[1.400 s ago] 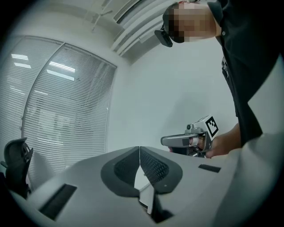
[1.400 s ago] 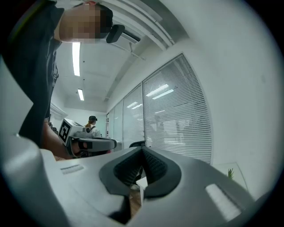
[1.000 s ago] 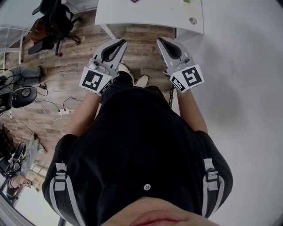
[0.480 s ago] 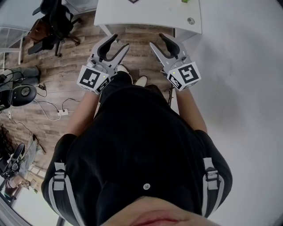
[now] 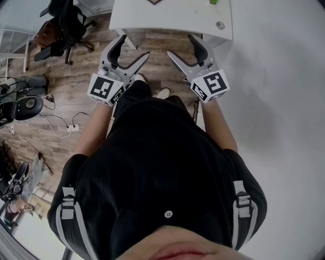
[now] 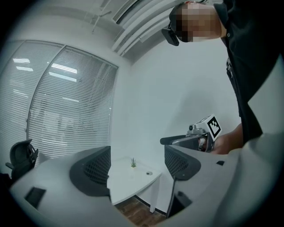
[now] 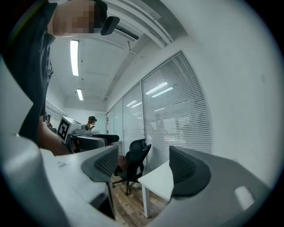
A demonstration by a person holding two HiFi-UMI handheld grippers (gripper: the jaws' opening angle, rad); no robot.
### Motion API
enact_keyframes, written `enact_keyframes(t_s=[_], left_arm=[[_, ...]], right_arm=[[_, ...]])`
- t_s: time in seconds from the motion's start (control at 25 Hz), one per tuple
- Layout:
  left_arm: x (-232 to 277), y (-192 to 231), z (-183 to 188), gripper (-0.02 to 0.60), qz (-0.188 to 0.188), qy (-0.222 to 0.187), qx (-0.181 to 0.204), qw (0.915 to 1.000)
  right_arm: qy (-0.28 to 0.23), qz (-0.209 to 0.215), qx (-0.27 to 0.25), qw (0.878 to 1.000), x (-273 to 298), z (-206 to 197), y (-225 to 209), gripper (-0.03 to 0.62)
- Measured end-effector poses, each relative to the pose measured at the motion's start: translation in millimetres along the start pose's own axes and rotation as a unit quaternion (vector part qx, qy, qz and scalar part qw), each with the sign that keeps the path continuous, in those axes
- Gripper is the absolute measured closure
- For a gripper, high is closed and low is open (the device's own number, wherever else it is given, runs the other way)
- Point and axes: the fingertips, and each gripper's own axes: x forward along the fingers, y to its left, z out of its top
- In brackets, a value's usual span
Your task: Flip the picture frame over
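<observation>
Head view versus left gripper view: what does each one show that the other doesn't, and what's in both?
Only the head view shows the cables and the person's shoes. Only the left gripper view shows the blinds and ceiling. Both show the table with its grommet, plus the left gripper and right gripper; their fingers have just been opening, with nothing between them.

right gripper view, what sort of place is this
Most likely an office: a black swivel office chair stands near a white desk, with pale slatted window blinds behind them and a long ceiling strip light overhead.
</observation>
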Motion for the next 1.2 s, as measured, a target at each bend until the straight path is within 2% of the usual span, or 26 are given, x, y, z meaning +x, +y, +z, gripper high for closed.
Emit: enact_keyframes(t_s=[0.16,0.28,0.48,0.96,1.2], left_arm=[[5,7,0,0.204,0.004,0.006,0.008,0.9999],[9,17,0,0.201,0.007,0.004,0.002,1.0000],[19,40,-5,0.202,-0.011,0.012,0.004,0.9999],[44,137,-20,0.204,-0.034,0.027,-0.029,0.9986],[59,184,-13,0.204,-0.053,0.030,-0.024,0.9978]], right_arm=[[0.000,-0.001,0.003,1.000,7,-2,-5,0.210],[0.001,0.003,-0.001,1.000,17,-1,-9,0.210],[0.010,0.003,-0.005,1.000,42,-7,-18,0.210],[0.047,-0.015,0.003,0.999,126,-27,-37,0.210],[0.058,-0.036,-0.003,0.998,173,-18,-49,0.210]])
